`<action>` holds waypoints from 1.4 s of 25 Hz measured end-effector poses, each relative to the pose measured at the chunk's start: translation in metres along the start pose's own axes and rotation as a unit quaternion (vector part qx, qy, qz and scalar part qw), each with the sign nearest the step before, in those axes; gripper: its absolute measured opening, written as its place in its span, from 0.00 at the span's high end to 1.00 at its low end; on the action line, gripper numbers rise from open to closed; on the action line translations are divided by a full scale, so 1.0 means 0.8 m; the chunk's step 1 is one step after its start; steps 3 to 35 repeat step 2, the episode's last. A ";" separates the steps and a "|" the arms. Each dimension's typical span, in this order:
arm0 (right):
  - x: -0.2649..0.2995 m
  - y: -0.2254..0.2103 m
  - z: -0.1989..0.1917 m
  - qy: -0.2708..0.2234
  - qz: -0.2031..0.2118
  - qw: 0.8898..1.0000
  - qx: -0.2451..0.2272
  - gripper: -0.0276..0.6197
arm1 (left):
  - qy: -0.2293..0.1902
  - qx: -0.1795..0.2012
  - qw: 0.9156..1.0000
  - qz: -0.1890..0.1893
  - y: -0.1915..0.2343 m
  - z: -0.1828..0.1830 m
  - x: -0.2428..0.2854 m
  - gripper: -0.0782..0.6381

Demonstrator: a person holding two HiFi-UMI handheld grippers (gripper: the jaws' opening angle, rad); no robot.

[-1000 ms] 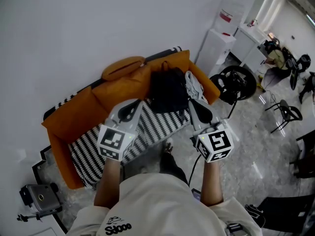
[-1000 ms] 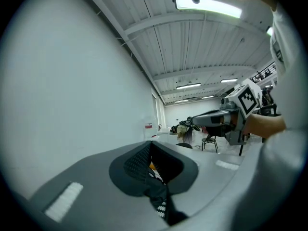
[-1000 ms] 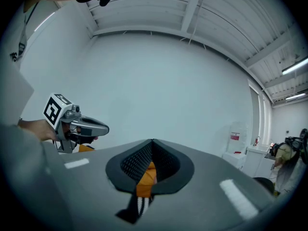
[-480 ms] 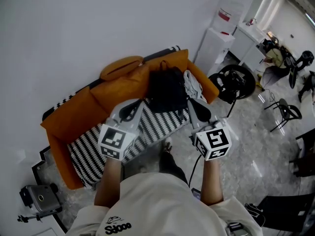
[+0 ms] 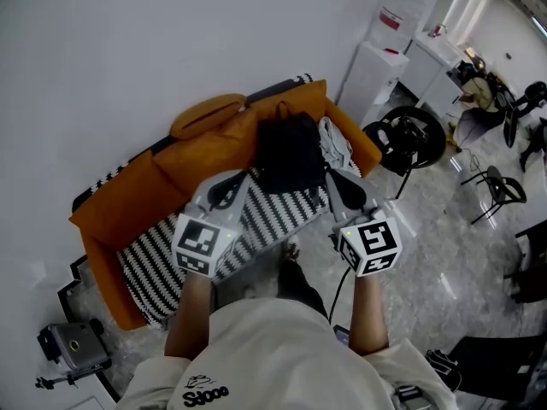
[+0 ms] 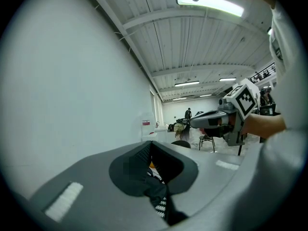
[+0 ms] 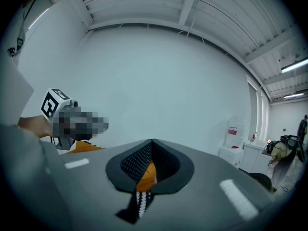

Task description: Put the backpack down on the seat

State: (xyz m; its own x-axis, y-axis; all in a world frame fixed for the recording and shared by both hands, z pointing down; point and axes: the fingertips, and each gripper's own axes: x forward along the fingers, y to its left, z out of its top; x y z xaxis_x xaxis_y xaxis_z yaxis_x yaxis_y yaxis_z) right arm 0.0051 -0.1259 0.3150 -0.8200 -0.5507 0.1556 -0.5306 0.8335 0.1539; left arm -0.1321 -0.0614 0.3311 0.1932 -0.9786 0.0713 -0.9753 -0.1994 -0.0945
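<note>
Though the left gripper [image 5: 227, 184] and right gripper [image 5: 337, 181] are closed and empty, the backpack [image 5: 291, 154] looks soft and floppy, best taken by its top loop [image 5: 281, 109].

The head view sits high and faces steeply down over the person's shirt [image 5: 256, 357] onto the orange sofa [image 5: 120, 207] by the white wall [image 5: 128, 49] — nothing close but the arms. The left gripper view looks along its own jaws across the room (catching the right gripper [image 6: 193, 122] side-on). The right gripper view faces the wall, with the left gripper [image 7: 103, 125] at its edge. All three share the water dispenser [image 5: 395, 22] — and slivers of sofa.
</note>
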 end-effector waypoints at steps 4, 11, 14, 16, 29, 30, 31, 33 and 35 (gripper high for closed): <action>0.004 -0.005 -0.001 0.001 0.000 1.000 0.001 0.95 | 0.001 0.002 1.000 -0.001 0.001 0.000 0.007 0.88; 0.004 -0.005 -0.001 0.001 0.000 1.000 0.001 0.95 | 0.001 0.002 1.000 -0.001 0.001 0.000 0.007 0.88; 0.004 -0.005 -0.001 0.001 0.000 1.000 0.001 0.95 | 0.001 0.002 1.000 -0.001 0.001 0.000 0.007 0.88; 0.004 -0.005 -0.001 0.001 0.000 1.000 0.001 0.95 | 0.001 0.002 1.000 -0.001 0.001 0.000 0.007 0.88; 0.004 -0.005 -0.001 0.001 0.000 1.000 0.001 0.95 | 0.001 0.002 1.000 -0.001 0.001 0.000 0.007 0.88; 0.004 -0.005 -0.001 0.001 0.000 1.000 0.001 0.95 | 0.001 0.002 1.000 -0.001 0.001 0.000 0.007 0.88; 0.004 -0.005 -0.001 0.001 0.000 1.000 0.001 0.95 | 0.001 0.002 1.000 -0.001 0.001 0.000 0.007 0.88; 0.004 -0.005 -0.001 0.001 0.000 1.000 0.001 0.95 | 0.001 0.002 1.000 -0.001 0.001 0.000 0.007 0.88; 0.004 -0.005 -0.001 0.001 0.000 1.000 0.001 0.95 | 0.001 0.002 1.000 -0.001 0.001 0.000 0.007 0.88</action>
